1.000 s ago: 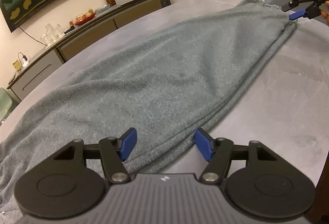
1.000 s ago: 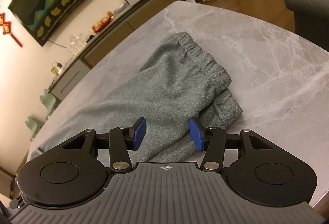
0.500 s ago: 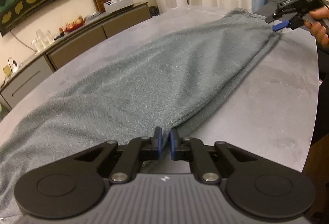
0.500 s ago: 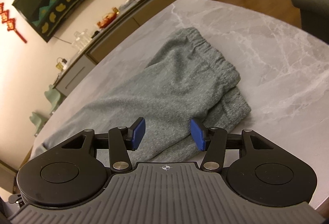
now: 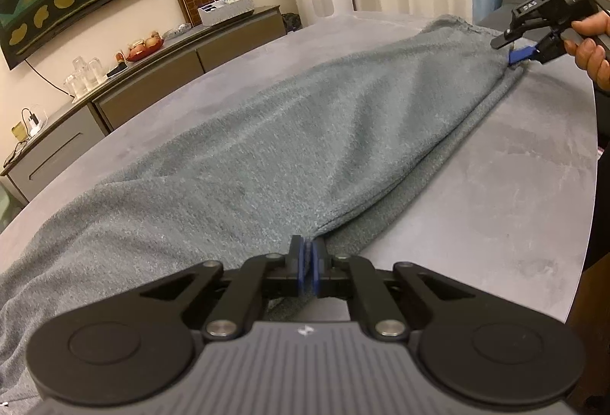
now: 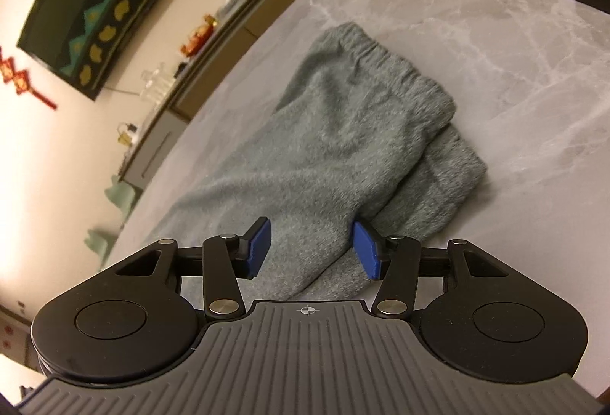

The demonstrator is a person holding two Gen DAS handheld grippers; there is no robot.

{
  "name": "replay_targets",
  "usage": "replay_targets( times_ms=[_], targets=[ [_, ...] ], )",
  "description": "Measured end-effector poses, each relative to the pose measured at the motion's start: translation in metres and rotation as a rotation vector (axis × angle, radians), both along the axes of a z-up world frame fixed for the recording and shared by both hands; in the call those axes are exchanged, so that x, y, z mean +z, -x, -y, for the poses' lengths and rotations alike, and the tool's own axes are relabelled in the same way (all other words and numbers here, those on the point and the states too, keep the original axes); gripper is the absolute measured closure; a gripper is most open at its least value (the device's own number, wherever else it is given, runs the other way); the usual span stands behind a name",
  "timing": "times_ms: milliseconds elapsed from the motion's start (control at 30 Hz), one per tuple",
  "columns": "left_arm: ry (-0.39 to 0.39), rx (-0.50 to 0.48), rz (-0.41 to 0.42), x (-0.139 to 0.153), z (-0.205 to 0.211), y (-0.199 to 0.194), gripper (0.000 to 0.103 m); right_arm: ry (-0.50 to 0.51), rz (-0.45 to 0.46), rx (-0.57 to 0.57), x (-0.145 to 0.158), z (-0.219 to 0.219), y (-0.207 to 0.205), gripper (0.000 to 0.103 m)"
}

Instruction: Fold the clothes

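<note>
The trousers' (image 5: 289, 148) edge is being pinched by the clenched left gripper (image 5: 308, 260). The right gripper (image 6: 312, 248), jaws just narrowing yet still parted, is straddling the waist end, unpressed. The garment's length is being stretched away from the left gripper toward the right one.

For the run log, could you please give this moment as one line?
left gripper: shut on grey trousers edge | right gripper: jaws closing, cloth between, not yet pinched | trousers flat on table

The left gripper (image 5: 308, 259) points forward and downward, its blue pads pressed together on a pinch of grey trousers (image 5: 305, 133). The right gripper (image 6: 310, 247) tilts downward too; its jaws have just been closing and stand apart, with trouser cloth between the pads. A hand (image 5: 589, 49) grips its handle.
</note>
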State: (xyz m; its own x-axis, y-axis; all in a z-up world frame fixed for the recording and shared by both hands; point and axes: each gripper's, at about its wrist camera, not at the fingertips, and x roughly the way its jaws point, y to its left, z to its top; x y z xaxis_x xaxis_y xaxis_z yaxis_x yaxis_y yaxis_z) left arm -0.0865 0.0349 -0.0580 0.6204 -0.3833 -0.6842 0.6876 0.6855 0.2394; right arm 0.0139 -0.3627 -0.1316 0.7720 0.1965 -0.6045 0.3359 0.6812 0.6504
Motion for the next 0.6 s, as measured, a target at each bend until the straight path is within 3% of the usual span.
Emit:
replay_targets(
  times_ms=[67, 200, 300, 400, 433, 467, 533, 600],
  targets=[
    [0.004, 0.002, 0.006, 0.001, -0.001, 0.001, 0.098, 0.041, -0.014, 0.018, 0.0, -0.005, -0.005, 0.097],
    [0.034, 0.003, 0.016, 0.01, -0.011, 0.004, 0.098, 0.111, 0.089, 0.017, 0.02, -0.014, 0.021, 0.102],
    [0.018, 0.001, -0.006, 0.007, -0.013, 0.002, 0.098, 0.053, 0.057, 0.004, 0.006, -0.018, 0.041, 0.102],
    [-0.028, -0.009, -0.039, -0.005, -0.008, -0.001, 0.098, 0.087, 0.0, 0.007, -0.001, -0.019, 0.039, 0.101],
    [-0.049, -0.014, -0.042, -0.009, -0.006, 0.0, 0.097, 0.105, -0.009, -0.009, 0.0, -0.018, 0.039, 0.096],
    [-0.063, -0.017, -0.039, -0.012, -0.005, 0.001, 0.097, 0.125, 0.001, -0.021, 0.004, -0.017, 0.042, 0.084],
    [-0.07, -0.018, -0.036, -0.014, -0.006, 0.002, 0.092, 0.17, 0.024, -0.049, 0.014, -0.017, 0.047, 0.08],
    [-0.054, -0.01, -0.04, -0.013, -0.009, -0.001, 0.09, 0.315, 0.074, -0.149, 0.033, -0.017, 0.059, 0.072]
  ],
)
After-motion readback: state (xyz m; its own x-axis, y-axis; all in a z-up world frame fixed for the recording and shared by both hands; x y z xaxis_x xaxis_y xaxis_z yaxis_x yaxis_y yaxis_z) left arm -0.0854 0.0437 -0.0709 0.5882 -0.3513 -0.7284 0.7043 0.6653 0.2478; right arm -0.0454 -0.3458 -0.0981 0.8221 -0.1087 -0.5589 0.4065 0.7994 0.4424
